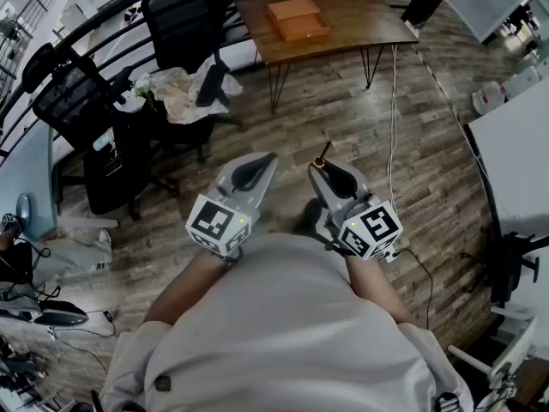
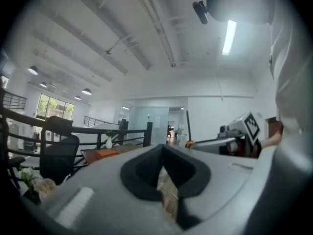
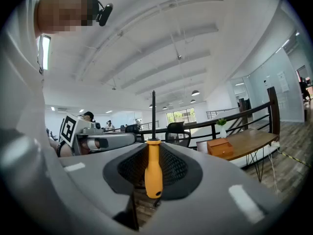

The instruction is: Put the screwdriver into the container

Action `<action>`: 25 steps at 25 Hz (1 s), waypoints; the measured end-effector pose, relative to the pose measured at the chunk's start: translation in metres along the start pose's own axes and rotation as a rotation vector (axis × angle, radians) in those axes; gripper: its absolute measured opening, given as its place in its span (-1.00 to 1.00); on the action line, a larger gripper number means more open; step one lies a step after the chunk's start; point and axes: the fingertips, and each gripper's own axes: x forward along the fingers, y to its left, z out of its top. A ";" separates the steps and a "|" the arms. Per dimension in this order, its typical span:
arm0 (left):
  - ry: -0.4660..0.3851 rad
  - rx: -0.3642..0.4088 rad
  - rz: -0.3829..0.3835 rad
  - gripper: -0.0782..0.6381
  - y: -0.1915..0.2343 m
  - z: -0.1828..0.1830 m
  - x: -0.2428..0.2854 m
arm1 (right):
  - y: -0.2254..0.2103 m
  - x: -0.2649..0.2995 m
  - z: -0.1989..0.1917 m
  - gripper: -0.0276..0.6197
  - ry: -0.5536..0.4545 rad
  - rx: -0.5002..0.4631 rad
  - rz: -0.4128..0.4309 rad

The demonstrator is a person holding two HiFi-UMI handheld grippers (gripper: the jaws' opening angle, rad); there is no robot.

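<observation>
Right gripper (image 1: 333,177) held level, jaws pinching the screwdriver (image 3: 153,165) by its yellow handle, thin dark shaft standing upright above the pads. Left gripper (image 1: 255,170) alongside, jaws pressed together, nothing between them.

I'm well apart from the table (image 1: 352,24); the open wooden box (image 1: 297,18) on it is probably the container.

Handling, my guess: light, rigid tool, and the smooth plastic handle could swivel or slide in the pads. The grip sits mid-handle, which I judge the right place, as the shaft is too thin and slick. Keep it upright while carrying.
</observation>
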 end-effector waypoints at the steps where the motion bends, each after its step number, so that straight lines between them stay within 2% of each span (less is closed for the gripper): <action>1: 0.001 0.003 0.000 -0.77 0.000 -0.001 0.001 | -0.001 0.000 -0.001 -0.68 0.000 0.002 0.000; 16: 0.014 -0.010 0.012 -0.77 0.005 -0.010 0.028 | -0.034 -0.002 -0.007 -0.68 0.003 0.057 0.005; 25: 0.040 -0.026 0.012 -0.77 0.010 -0.018 0.096 | -0.101 -0.007 -0.002 -0.68 -0.002 0.077 -0.001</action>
